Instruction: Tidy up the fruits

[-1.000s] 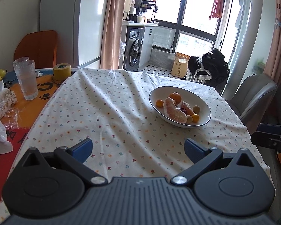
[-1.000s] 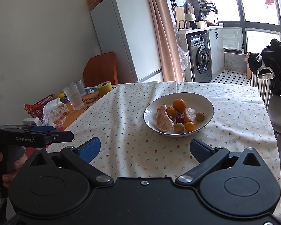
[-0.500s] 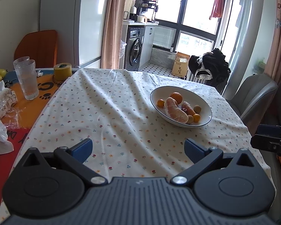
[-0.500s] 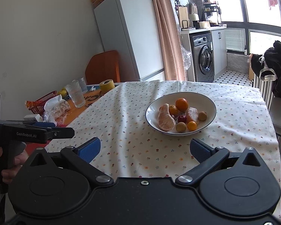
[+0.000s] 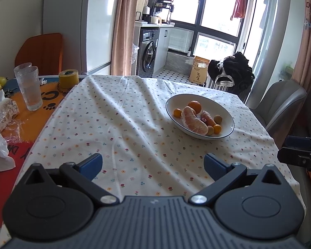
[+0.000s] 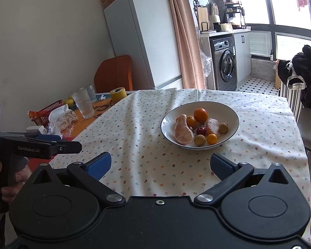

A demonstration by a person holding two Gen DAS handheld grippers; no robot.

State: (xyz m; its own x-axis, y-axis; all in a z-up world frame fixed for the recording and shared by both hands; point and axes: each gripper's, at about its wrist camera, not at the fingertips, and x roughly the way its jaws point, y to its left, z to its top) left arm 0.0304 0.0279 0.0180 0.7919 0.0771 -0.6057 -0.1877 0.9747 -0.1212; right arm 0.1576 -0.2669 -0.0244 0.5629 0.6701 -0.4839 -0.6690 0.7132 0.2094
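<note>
Left gripper [image 5: 153, 164] hovers over the near edge of the floral tablecloth [image 5: 124, 128], blue pads spread wide w/ nothing between them. Right gripper [image 6: 160, 165] is likewise spread & empty, low over the same near edge. Ahead & slightly right of both sits a white bowl [image 6: 232, 114] w/ a dark rim, apart from both tools. Inside: a big peeled citrus piece [image 6: 183, 132], a smaller peeled piece [image 6: 213, 127], a whole orange [image 6: 200, 115], small orange & tan round fruits, one dark red. Far left of the tools, off the cloth: stacked glasses [image 5: 29, 87], yellow tape roll [image 5: 68, 78], crinkled plastic wrap [image 5: 2, 116]. Right view also shows the left tool held by a hand [image 6: 12, 176] at its left edge.
</note>
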